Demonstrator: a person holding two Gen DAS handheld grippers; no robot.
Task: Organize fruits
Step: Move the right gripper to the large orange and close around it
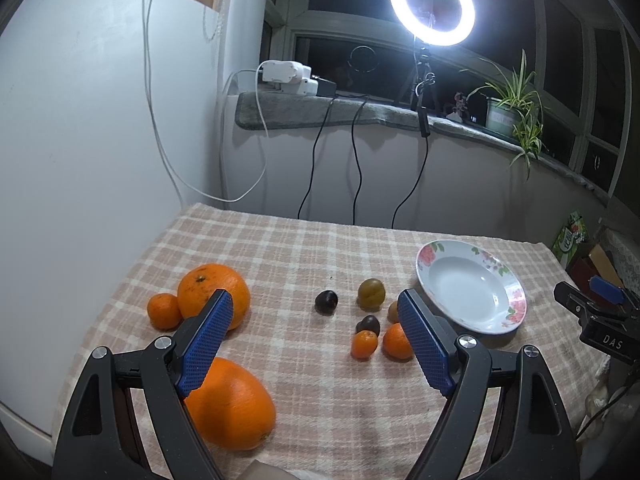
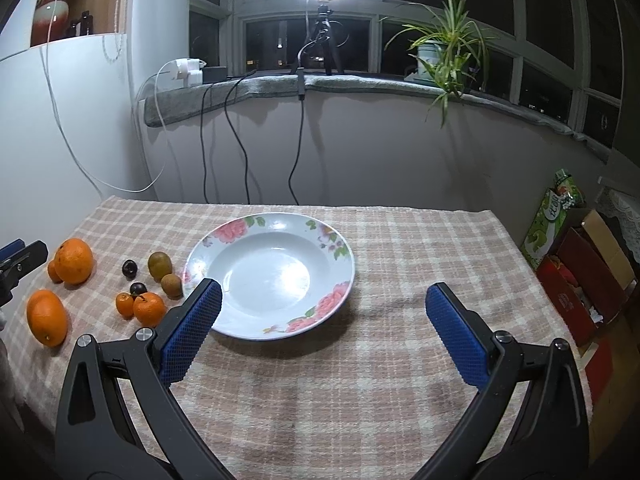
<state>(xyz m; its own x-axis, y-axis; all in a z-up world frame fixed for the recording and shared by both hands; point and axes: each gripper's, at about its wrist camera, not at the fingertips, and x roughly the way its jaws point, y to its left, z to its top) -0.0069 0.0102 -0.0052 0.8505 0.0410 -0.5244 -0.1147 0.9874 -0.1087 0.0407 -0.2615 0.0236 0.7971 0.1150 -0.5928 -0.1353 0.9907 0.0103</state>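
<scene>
Fruits: your oranges (image 1: 214, 294), dark plums (image 1: 326, 302) & small citrus (image 1: 364, 344) all lie loose on desk (image 2: 360, 380), left of plate.
Plate (image 2: 340, 248): empty; nothing sorted yet.
Left hand-held gripper (image 1: 316, 344): spread wide, empty, above fruit.
Right hand-held gripper (image 2: 324, 332): spread wide, empty, near plate.
Left to do: approx. everything.

A home at night, set up for filming. A bench (image 2: 400, 240) covered in a pink checked cloth stands below dark windows (image 2: 312, 44) at the top of the frame. On the padded windowsill (image 2: 360, 82) sit a spider plant (image 2: 444, 46), chargers (image 2: 188, 70) and a glowing ring light (image 1: 432, 4) on a tripod.
</scene>
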